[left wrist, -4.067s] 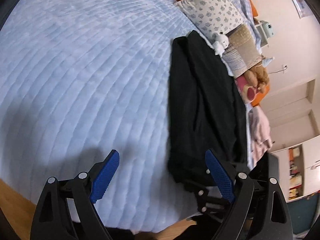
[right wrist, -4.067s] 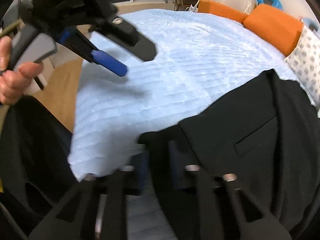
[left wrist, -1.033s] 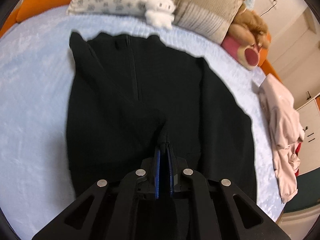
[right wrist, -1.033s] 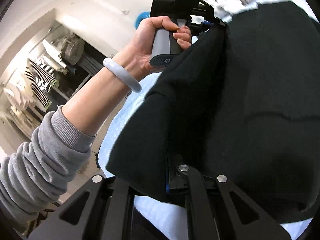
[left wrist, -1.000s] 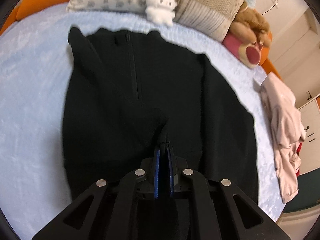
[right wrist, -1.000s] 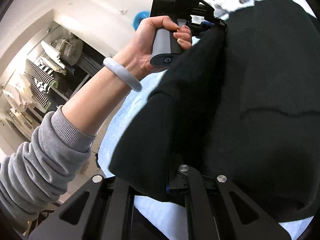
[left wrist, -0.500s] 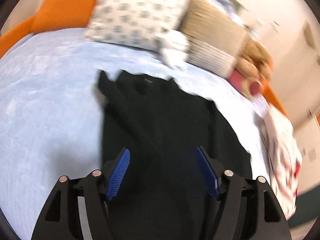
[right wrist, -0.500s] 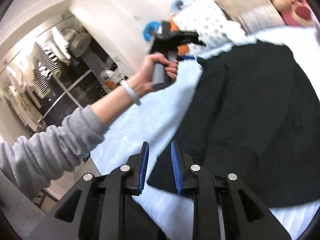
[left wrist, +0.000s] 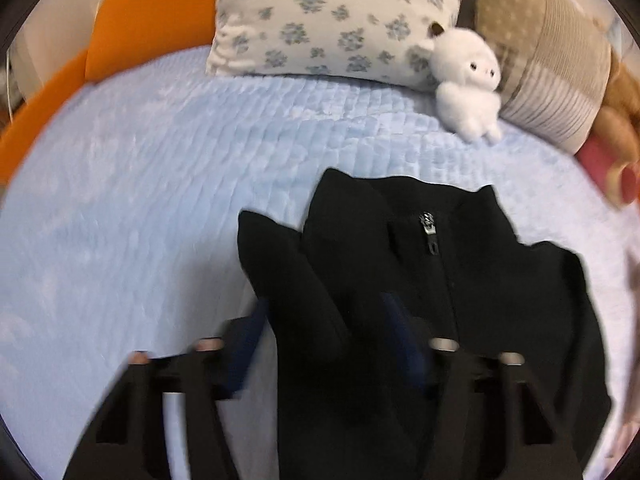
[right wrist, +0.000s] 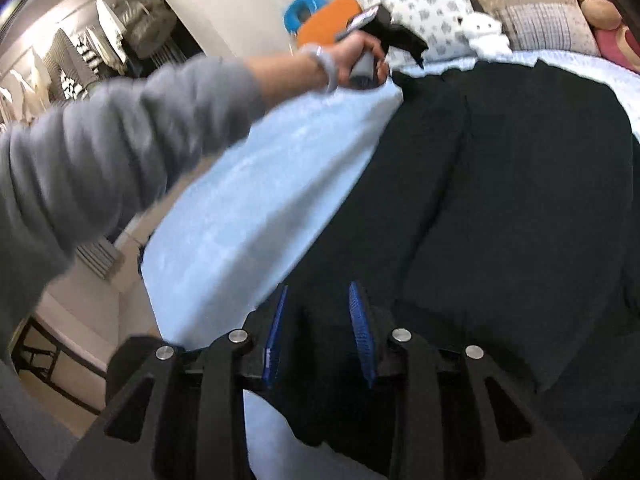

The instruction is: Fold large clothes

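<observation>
The light blue quilted bedspread (left wrist: 140, 200) carries everything here, and on it the black zip-neck jacket (left wrist: 500, 320) lies spread flat, collar toward the floral pillow (left wrist: 332, 20) and the small white plush toy (left wrist: 468, 92), hem toward me at the near edge of the bed. I judge the jacket soft and limp, a thick knit or fleece with some weight: it will drape and sag from any single pinch, and a loose fold will slide rather than stay crisp. It looks neither fragile nor slippery, so a firm bite on a doubled edge should hold. One sleeve (left wrist: 288, 280) is laid in along the body on the pillow-side left, its cuff end up beside the collar. My left gripper (left wrist: 320, 344) hangs over that sleeve near the shoulder; its jaws are closing, the fabric lies between the blue pads, and I cannot see them pressing on it through the blur. My right gripper (right wrist: 318, 332) sits at the hem corner, jaws opening, cloth between the blue pads but a gap showing on each side. For the next fold I would take the shoulder seam and the hem corner on the same side, where seams give thickness. The metal zip pull (left wrist: 429, 226) at the collar I would leave alone.
</observation>
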A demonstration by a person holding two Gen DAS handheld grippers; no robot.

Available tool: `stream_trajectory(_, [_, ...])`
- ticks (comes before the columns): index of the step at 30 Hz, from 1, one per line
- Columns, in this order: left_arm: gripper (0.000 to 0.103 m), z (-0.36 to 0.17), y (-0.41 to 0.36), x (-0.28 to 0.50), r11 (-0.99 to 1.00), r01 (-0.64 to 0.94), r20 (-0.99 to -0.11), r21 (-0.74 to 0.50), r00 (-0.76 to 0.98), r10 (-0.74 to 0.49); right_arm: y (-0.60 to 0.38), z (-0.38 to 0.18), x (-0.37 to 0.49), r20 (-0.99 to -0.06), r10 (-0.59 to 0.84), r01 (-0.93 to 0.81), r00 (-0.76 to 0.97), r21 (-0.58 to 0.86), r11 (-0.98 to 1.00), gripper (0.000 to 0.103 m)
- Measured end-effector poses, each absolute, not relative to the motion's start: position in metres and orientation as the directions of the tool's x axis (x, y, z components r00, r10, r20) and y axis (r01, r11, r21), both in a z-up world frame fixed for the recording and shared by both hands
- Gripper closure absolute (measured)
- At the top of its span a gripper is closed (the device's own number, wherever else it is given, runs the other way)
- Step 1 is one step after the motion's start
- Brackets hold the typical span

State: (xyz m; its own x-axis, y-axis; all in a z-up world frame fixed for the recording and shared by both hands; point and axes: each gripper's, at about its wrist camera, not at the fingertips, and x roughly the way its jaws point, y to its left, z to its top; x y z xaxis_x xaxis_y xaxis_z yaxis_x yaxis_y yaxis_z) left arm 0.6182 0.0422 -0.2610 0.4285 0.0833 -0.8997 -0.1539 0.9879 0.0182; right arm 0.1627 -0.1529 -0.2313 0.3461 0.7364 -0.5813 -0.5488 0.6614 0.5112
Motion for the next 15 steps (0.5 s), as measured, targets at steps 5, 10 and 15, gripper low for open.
stream_trajectory(5, [0.092,-0.268,0.029,0.641,0.982,-0.147,-0.901,0.122,0.399,0.171,-0.161,-0.245,0.154,-0.586,0.75,-0.546,0.308,0.536,0.643,0.076])
stream_trajectory(10, [0.093,-0.269,-0.003,0.651,0.985,-0.072,-0.896,0.159,0.408,0.175,-0.166,-0.251,0.154,-0.564,0.774,-0.553,0.288,0.562,0.615,0.076])
stream_trajectory(15, [0.093,-0.28,-0.03,0.66,0.965,-0.001,-0.881,0.264,0.407,0.242,-0.163,-0.255,0.158,-0.568,0.773,-0.559,0.284,0.557,0.614,0.076])
